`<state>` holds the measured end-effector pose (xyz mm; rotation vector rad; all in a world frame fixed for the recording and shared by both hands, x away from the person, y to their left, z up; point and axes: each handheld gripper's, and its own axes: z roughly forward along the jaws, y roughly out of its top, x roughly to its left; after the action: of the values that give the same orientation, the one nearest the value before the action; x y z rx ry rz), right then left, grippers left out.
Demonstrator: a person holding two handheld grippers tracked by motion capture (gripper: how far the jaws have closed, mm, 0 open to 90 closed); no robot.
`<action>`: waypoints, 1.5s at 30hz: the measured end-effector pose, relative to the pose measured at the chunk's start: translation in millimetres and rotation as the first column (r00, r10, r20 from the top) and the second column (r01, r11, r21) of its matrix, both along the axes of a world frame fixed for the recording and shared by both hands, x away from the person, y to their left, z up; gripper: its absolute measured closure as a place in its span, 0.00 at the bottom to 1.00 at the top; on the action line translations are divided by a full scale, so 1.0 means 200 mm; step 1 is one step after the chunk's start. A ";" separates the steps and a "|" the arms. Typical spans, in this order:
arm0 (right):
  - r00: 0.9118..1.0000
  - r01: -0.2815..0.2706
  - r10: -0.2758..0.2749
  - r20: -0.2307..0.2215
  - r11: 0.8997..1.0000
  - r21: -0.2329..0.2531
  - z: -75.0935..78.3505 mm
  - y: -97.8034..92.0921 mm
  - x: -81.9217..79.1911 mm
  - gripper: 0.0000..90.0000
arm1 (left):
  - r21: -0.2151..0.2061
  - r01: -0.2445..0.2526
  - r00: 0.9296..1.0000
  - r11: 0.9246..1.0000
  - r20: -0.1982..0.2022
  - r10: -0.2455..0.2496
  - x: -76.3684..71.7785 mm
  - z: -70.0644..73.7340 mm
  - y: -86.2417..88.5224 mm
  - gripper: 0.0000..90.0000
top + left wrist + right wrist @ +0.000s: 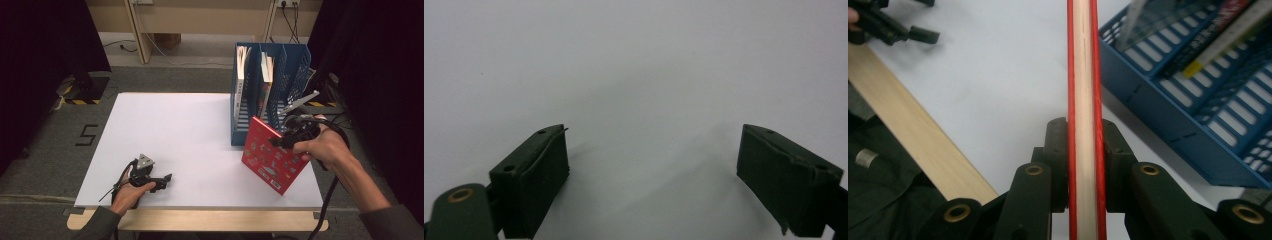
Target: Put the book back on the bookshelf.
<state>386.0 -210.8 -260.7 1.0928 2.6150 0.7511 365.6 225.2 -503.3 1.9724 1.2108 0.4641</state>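
red book mid-carry, heading for the rack

red book (272,155) is lifted and tilted above the worktop's (190,135) right edge, just in front of the blue file rack (287,75) — right tongs (286,137) clenched on its edge. judging by this: transfer step. next move needs the book upright and lined up with a free slot. left tongs (162,181) released, resting on the worktop.

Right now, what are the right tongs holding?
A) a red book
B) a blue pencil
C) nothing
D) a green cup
A: the right tongs are clamped on both covers of the red book, lifted beside the blue file rack.
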 end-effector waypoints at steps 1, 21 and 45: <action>1.000 0.001 -0.001 -0.002 1.000 -0.003 0.01 -0.02 0.00 0.87 | 0.000 0.000 1.000 1.000 0.000 0.000 0.00 0.00 0.00 0.14; 0.981 0.173 -0.171 0.089 0.985 -0.022 0.28 -0.27 -0.01 0.87 | 0.084 -0.050 0.998 0.995 0.046 0.046 0.02 0.00 0.02 0.17; 0.935 0.322 -0.316 0.158 0.947 -0.009 0.47 -0.36 0.30 0.87 | 0.073 -0.055 0.998 0.996 0.028 0.053 0.04 0.00 0.04 0.16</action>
<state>446.9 -283.4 -167.0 1.3466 2.2371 0.6832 372.9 233.3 -503.6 1.9932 1.2489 0.5676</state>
